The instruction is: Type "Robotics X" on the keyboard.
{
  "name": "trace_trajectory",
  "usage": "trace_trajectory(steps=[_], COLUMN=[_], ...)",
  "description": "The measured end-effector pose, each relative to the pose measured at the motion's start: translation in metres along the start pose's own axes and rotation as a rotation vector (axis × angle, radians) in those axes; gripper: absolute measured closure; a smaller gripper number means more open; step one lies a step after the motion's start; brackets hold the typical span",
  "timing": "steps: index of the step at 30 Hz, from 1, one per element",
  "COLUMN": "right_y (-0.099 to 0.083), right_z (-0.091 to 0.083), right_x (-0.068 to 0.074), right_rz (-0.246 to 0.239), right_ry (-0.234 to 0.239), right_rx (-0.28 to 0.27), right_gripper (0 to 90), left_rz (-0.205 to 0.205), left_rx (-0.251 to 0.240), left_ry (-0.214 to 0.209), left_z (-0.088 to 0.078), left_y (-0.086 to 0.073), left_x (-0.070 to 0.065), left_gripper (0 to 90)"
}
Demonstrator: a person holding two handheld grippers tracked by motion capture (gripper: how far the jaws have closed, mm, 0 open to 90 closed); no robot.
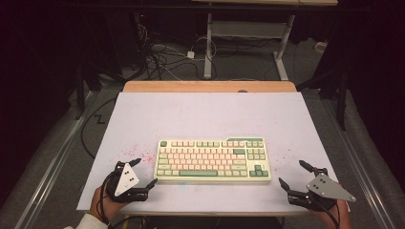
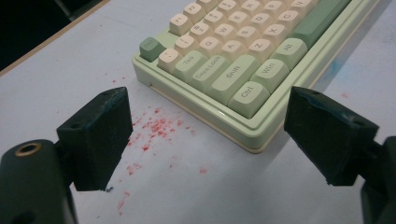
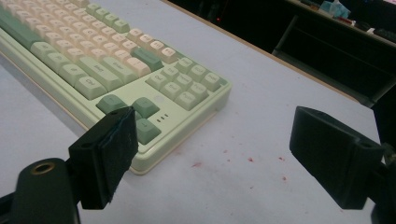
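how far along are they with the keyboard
Barely begun, by the look of it. Done: the left gripper sits at the keyboard's left end and the right gripper off its right end. In hand: nothing; both sets of jaws stand open, and none clearly touches the keyboard, which lies flat on the table. Left: probably closing in and gripping both ends.
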State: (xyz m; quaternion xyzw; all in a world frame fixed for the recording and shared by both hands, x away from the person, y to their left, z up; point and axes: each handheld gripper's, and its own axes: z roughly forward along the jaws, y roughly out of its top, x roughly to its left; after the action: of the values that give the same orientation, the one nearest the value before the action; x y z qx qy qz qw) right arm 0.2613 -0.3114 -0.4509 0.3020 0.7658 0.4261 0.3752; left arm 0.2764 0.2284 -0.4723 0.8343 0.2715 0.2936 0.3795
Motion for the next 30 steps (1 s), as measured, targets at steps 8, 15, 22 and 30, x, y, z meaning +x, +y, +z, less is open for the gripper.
trace_trajectory(steps=[8, 15, 22, 30], right_y=[0.0003, 0.0000, 0.0003, 0.0000], right_z=[-0.0011, 0.0005, 0.0012, 0.0021], right_x=[-0.0003, 0.0009, 0.0022, 0.0020], right_rz=[-0.003, -0.009, -0.008, -0.011], right_ry=[0.001, 0.010, 0.011, 0.013], right_rx=[-0.006, -0.003, 0.001, 0.002], right_gripper=[15.4, 15.4, 15.4, 15.4], left_rz=[0.003, 0.004, 0.003, -0.005], left_rx=[-0.001, 0.002, 0.004, 0.005], left_ry=[-0.003, -0.006, -0.007, -0.008], left_z=[0.0011, 0.0031, 0.0042, 0.0053], left_y=[0.0010, 0.0018, 0.0021, 0.0022], left_x=[-0.0003, -0.0003, -0.0002, 0.0001], left_gripper=[14.6, 14.6, 14.6, 14.6])
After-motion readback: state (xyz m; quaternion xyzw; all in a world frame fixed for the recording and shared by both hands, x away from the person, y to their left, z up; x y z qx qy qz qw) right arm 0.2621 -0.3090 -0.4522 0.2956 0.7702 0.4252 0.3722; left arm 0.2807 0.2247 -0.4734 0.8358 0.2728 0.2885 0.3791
